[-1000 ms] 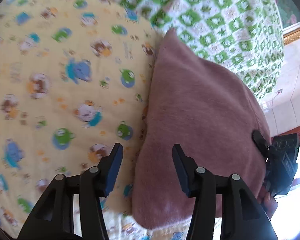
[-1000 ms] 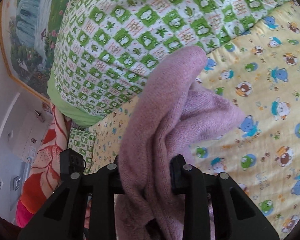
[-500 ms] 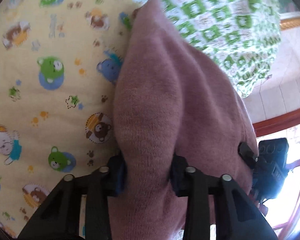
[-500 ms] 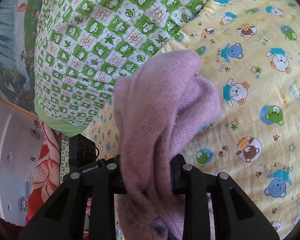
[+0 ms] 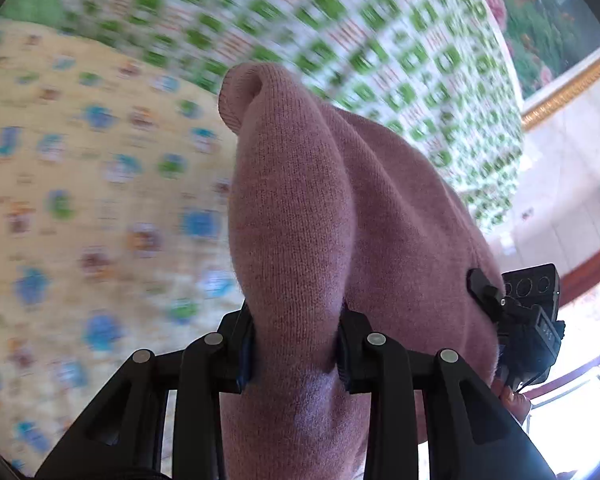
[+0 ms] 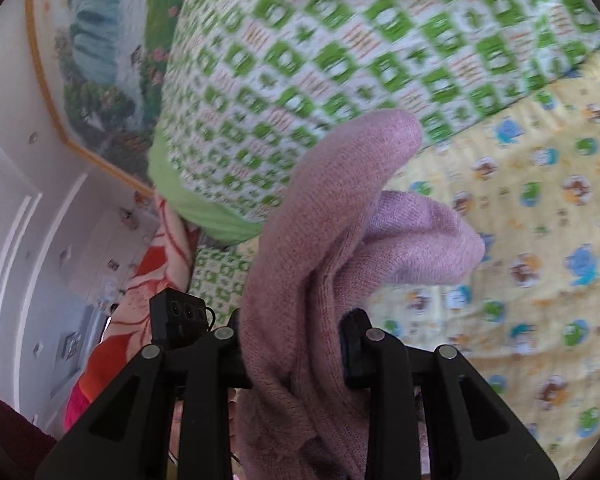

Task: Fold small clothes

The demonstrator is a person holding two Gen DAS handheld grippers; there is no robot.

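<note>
A yellow sheet (image 5: pixel 80 208) with cartoon animals fills the left wrist view from 7 to 11 o'clock and the right wrist view (image 6: pixel 539 280) from 2 to 5 o'clock; it is motion-blurred. A green-checked quilt (image 5: pixel 339 40) lies beyond it, at 12 to 2 o'clock in the left view and across the top of the right view (image 6: pixel 339 60). A framed landscape painting (image 6: pixel 100 60) hangs on the wall at 10 o'clock in the right view.

The pink knit garment (image 5: pixel 300 240) is held up off the sheet between both claws. In the left view its long axis runs from 6 o'clock toward 12, with the rounded folded end pointing at the quilt. In the right view (image 6: pixel 319 260) it rises from 6 o'clock and bends toward 1, with a second lobe pointing to 3.

The left claw (image 5: pixel 296 352) is clamped on the knit, as is the right claw (image 6: pixel 296 356).
</note>
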